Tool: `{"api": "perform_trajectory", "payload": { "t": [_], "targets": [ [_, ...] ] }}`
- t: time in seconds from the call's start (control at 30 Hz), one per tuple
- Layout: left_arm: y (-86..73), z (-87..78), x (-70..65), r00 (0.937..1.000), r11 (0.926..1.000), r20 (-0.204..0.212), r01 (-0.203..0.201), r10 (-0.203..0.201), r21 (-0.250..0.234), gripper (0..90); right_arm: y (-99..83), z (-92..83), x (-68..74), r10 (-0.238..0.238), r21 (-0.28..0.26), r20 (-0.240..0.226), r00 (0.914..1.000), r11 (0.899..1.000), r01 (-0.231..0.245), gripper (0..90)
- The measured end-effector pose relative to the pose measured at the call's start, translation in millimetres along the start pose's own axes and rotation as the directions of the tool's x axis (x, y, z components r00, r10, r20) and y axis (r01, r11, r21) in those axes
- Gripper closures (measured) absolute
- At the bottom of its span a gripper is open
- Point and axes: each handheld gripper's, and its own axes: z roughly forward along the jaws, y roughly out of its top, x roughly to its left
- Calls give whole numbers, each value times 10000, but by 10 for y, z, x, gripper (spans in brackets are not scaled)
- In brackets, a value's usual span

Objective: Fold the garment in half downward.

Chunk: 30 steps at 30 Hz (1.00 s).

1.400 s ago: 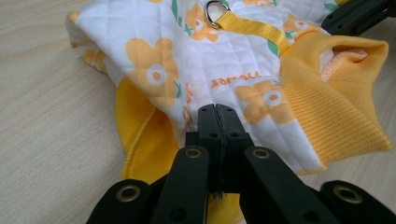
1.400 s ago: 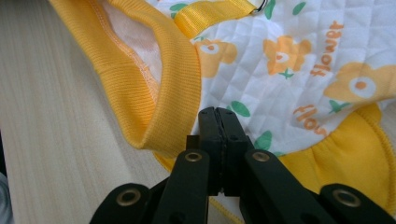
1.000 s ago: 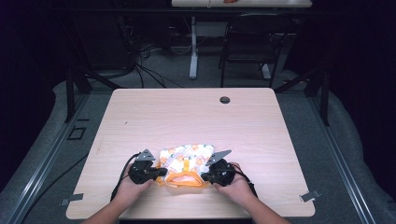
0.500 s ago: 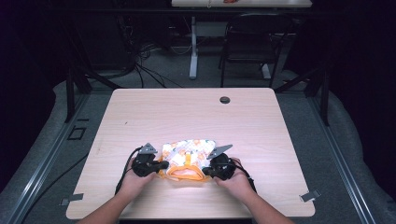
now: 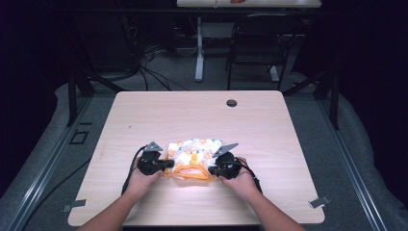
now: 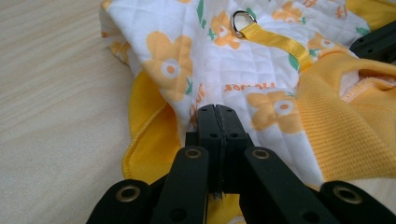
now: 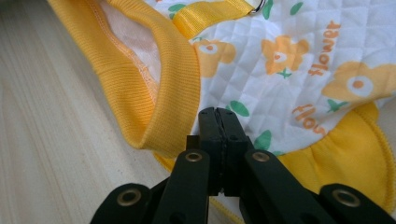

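Observation:
A small quilted white garment [image 5: 195, 151] printed with orange flowers and edged in yellow lies near the front of the wooden table [image 5: 192, 115]. My left gripper [image 5: 166, 164] is shut on its left edge. The left gripper view has my left gripper [image 6: 217, 112] pressed closed at the garment [image 6: 261, 70], below a yellow strap [image 6: 280, 42] ending in a metal ring [image 6: 243, 21]. My right gripper [image 5: 209, 169] is shut on the opposite side. In the right gripper view, my right gripper [image 7: 218, 114] meets the garment [image 7: 303, 70] beside its ribbed yellow collar [image 7: 163, 70].
A black grommet hole [image 5: 231, 103] sits near the table's far edge. Beyond the table are a dark chair [image 5: 260, 43], a white desk leg [image 5: 199, 53] and loose cables [image 5: 144, 62] on the floor. Bare wood spreads to either side of the garment.
Both grippers and the garment have shifted a little away from the person, and the grippers have drawn slightly closer together.

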Motion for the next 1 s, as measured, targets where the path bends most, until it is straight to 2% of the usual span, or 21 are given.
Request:
{"api": "perform_trajectory", "payload": {
  "t": [0.17, 0.27, 0.4, 0.7, 1.0],
  "targets": [
    [11, 17, 30, 9999, 9998, -18, 162, -162, -87, 900, 15, 13, -25, 90, -46, 53, 9999, 9999, -89, 900],
    [43, 29, 47, 9999, 10000, -119, 59, -59, -2, 900, 44, 32, -55, 158, -60, 96, 9998, 9999, -158, 900],
    [89, 59, 79, 9996, 9999, -239, 117, -117, 16, 900, 72, 51, -80, 197, -87, 184, 9996, 9998, -195, 900],
    [97, 86, 125, 9990, 9993, -307, 316, -322, -214, 900, 113, 83, -141, 390, -173, 316, 9987, 9991, -385, 900],
    [106, 92, 127, 9984, 9988, -363, 427, -435, -221, 900, 134, 91, -152, 410, -123, 403, 9983, 9991, -405, 900]
  ]
}}
